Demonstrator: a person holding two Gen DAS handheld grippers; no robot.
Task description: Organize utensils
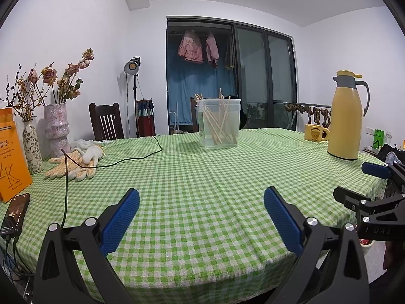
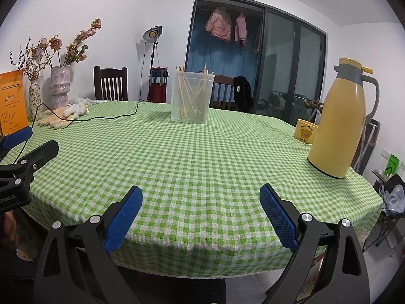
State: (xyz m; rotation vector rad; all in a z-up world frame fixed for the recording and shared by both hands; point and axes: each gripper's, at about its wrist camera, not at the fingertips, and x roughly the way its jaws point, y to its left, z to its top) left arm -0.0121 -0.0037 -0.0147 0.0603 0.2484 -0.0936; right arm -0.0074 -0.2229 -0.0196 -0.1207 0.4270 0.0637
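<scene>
A clear plastic container (image 1: 219, 122) stands upright at the far middle of the green checked table (image 1: 202, 182), with several wooden chopsticks (image 1: 215, 126) leaning inside it. It also shows in the right wrist view (image 2: 191, 97), chopsticks (image 2: 189, 98) inside. My left gripper (image 1: 201, 202) is open and empty over the near table edge. My right gripper (image 2: 201, 201) is open and empty, also at the near edge. Each gripper shows in the other's view: the right one (image 1: 354, 182) at the right, the left one (image 2: 41, 141) at the left.
A yellow thermos jug (image 1: 348, 115) and a yellow mug (image 1: 315, 132) stand at the right. Work gloves (image 1: 73, 164), a black cable (image 1: 114, 163), two vases (image 1: 55, 129) with dried flowers, an orange book (image 1: 11, 154) and a phone (image 1: 15, 214) lie at the left. Chairs stand behind the table.
</scene>
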